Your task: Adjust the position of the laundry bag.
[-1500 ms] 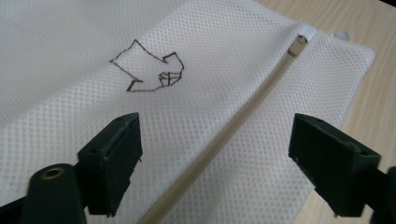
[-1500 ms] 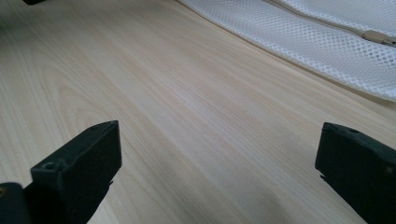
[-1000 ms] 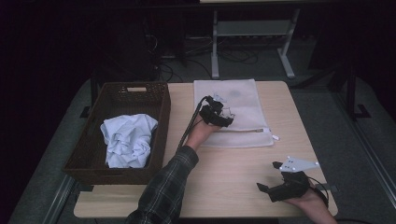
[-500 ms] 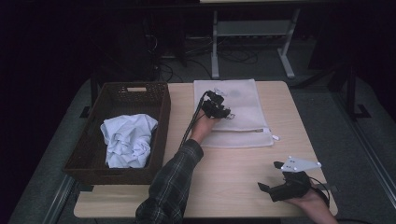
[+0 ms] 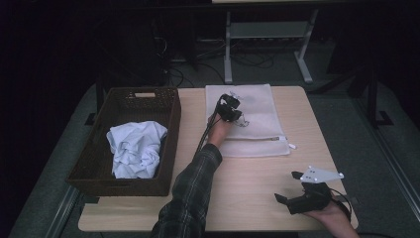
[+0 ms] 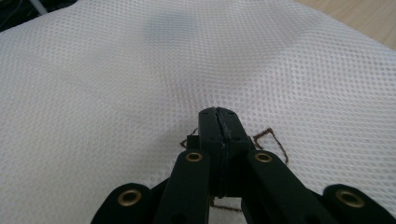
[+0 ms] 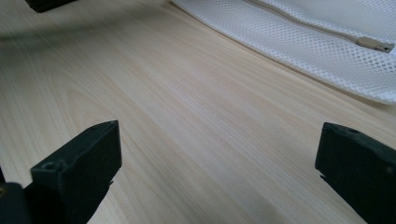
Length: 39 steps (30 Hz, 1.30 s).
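Mesh bag (image 5: 247, 119) lies flat at the desk's (image 5: 247, 198) far middle, right of the wicker basket (image 5: 168, 144). Left claw (image 5: 232, 102) sits on its far part, jaws just pressed together, seemingly pinching mesh. Right claw (image 5: 286, 187) rests near right, jaws spread, empty.

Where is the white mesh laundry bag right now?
In the high view the white mesh laundry bag lies flat on the far middle of the table, just right of the wicker basket, with the left gripper down on it.
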Tool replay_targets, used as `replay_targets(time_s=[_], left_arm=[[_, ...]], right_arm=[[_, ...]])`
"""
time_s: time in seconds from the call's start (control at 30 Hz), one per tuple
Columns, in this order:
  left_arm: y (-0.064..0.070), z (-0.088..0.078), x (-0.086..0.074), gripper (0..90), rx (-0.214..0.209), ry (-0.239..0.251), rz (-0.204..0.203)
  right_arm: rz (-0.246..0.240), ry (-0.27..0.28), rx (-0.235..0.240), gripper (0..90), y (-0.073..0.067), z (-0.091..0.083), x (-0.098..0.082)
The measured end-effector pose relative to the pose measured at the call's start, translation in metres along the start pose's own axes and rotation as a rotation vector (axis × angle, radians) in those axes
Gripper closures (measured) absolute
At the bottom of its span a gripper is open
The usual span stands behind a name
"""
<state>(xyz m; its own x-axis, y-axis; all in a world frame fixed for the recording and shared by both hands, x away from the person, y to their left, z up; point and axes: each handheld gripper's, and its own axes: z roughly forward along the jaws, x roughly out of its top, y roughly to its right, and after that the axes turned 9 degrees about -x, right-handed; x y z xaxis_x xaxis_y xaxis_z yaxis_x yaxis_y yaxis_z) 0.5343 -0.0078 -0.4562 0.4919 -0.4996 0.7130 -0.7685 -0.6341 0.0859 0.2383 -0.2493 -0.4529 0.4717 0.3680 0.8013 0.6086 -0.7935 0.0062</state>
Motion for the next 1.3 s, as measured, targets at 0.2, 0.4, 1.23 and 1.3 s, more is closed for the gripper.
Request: replay_targets(time_s=[0.2,0.4,1.23,1.3], left_arm=[[-0.004,0.011,0.0,89.8,0.009,-0.019,-0.012],[-0.004,0.017,-0.002,89.9,0.001,-0.041,-0.011],[0.014,0.006,-0.011,90.0,-0.084,-0.071,0.03],[0.016,0.005,-0.012,90.0,-0.087,-0.075,0.034]], right_arm=[[0.004,0.004,-0.008,0.0,0.001,-0.002,-0.001],[0.005,0.003,-0.012,0.0,0.001,-0.004,-0.002],[-0.004,0.014,-0.026,0.0,0.002,-0.009,-0.003],[-0.004,0.016,-0.026,0.0,0.003,-0.009,-0.003]])
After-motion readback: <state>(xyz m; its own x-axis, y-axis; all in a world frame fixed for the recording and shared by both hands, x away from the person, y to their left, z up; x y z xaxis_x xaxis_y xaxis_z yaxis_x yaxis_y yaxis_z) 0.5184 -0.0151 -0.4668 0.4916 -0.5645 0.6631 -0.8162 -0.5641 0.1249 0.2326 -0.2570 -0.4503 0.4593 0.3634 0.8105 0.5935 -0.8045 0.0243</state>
